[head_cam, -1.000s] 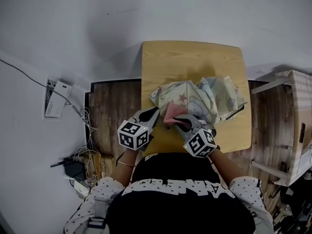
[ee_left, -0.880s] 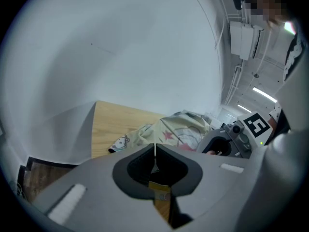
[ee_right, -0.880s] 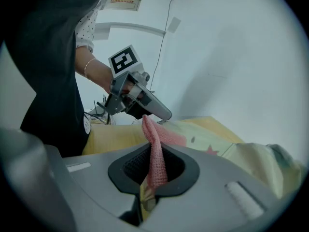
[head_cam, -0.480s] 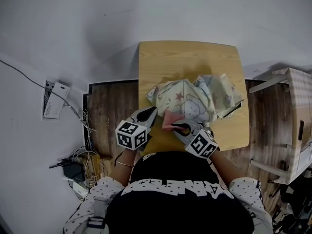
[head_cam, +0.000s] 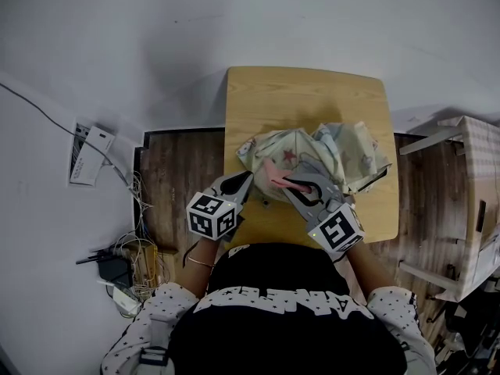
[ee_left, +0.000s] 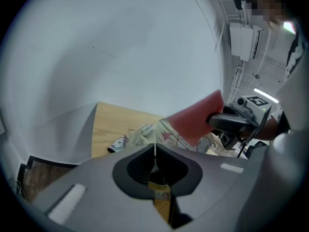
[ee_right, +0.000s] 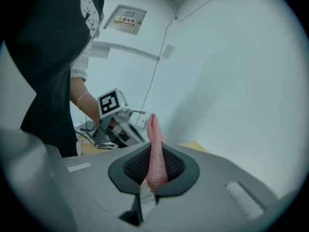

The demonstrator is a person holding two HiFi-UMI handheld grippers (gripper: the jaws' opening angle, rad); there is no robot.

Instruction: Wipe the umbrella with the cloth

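Observation:
A pale folded umbrella (head_cam: 328, 156) with a cartoon print lies crumpled on the small wooden table (head_cam: 305, 92). My left gripper (head_cam: 247, 180) is at its near left edge, jaws shut on a thin fold of the umbrella fabric (ee_left: 145, 133); the left gripper view shows that pinch (ee_left: 154, 151). My right gripper (head_cam: 291, 181) hangs above the umbrella's near side, shut on a pink cloth (head_cam: 275, 172). In the right gripper view the cloth (ee_right: 153, 149) stands up out of the closed jaws (ee_right: 153, 164). The left gripper view shows the cloth (ee_left: 198, 120) lifted off the fabric.
A tangle of cables and a power strip (head_cam: 125, 264) lies on the floor at the left, below a white wall box (head_cam: 92, 156). A light wooden piece of furniture (head_cam: 476, 201) stands at the right. The table's far half is bare wood.
My right gripper has risen with the pink cloth and shifted slightly right, off the umbrella's surface. The left gripper has stayed where it was.

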